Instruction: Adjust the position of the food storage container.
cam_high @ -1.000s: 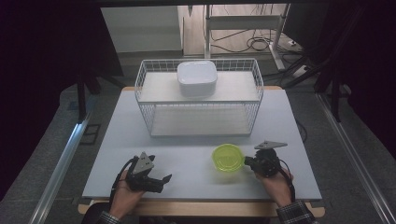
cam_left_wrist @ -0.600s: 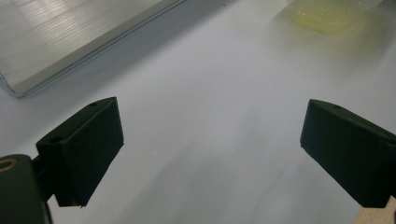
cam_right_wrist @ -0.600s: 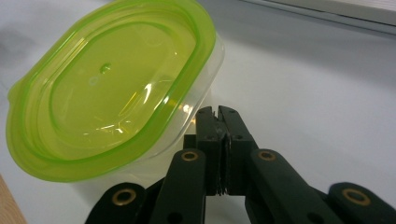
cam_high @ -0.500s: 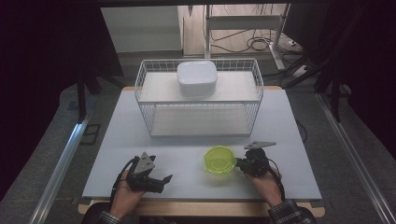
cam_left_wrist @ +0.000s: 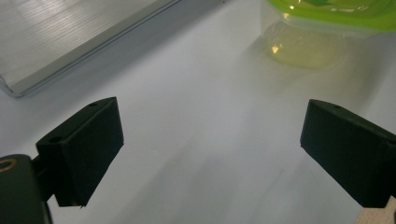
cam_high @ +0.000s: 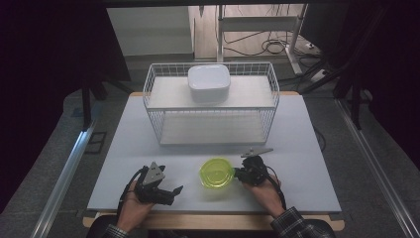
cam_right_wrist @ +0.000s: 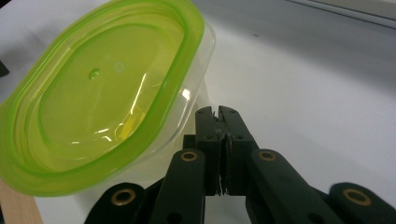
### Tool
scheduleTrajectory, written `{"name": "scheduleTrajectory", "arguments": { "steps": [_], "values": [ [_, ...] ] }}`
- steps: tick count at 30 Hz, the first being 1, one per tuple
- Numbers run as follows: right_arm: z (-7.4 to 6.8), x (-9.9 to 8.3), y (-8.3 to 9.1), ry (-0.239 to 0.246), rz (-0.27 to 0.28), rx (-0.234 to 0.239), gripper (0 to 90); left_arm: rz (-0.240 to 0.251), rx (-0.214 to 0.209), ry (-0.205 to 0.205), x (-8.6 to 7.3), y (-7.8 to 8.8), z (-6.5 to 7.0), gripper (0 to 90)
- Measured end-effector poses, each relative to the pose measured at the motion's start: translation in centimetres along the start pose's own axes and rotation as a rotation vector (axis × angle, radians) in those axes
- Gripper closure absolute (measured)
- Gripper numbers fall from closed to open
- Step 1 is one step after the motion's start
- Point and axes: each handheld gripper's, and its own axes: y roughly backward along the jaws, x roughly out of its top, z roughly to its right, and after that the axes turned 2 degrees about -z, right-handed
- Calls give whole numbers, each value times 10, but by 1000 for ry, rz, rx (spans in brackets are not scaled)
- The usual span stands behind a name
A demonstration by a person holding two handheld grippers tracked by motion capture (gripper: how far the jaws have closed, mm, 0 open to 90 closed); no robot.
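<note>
You are pushing a green-lidded tub (cam_high: 216, 172) across the white table (cam_high: 307, 163) with your right tongs (cam_right_wrist: 218, 111), whose jaws are pressed together with nothing between them; their tips are meeting the tub's clear wall just under the lid rim, so the tub is sitting directly ahead of them and touching. Your left tongs (cam_high: 174, 190) are resting with jaws standing wide apart and empty, and the tub is lying ahead of them and off toward their right jaw, near but not touching. The wire rack (cam_high: 213, 106) with the white box (cam_high: 208, 83) on its top shelf is standing beyond both tongs, well apart from the tub. The risk, as I judge it, is that closed tips are giving only one narrow point of contact on a rounded wall, so the tub may be spinning off to one side instead of travelling straight. Pressing that high, close under the rim, could also be tipping it or lifting the lid. And the table's near edge is close behind the tub, so a sideways slip toward you could send it off.
</note>
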Motion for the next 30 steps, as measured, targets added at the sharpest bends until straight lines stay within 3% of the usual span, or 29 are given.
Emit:
{"name": "scheduleTrajectory", "arguments": {
  "steps": [4,8,16,19,24,30],
  "values": [
    [-6,5,-8,21,-8,14,870,-2,-1,0,0,0,0,55],
    [-4,5,-7,48,-9,-3,829,-4,-2,4,0,0,0,55],
    [4,3,18,90,39,-98,690,-11,-2,2,-1,1,-1,55],
    [5,1,25,98,49,-107,640,-14,0,5,-1,2,-1,55],
    [5,-7,41,108,56,-103,481,-11,5,13,-1,3,-2,55],
    [3,-11,48,110,61,-75,361,-8,11,9,-2,4,-4,50]
  ]
}}
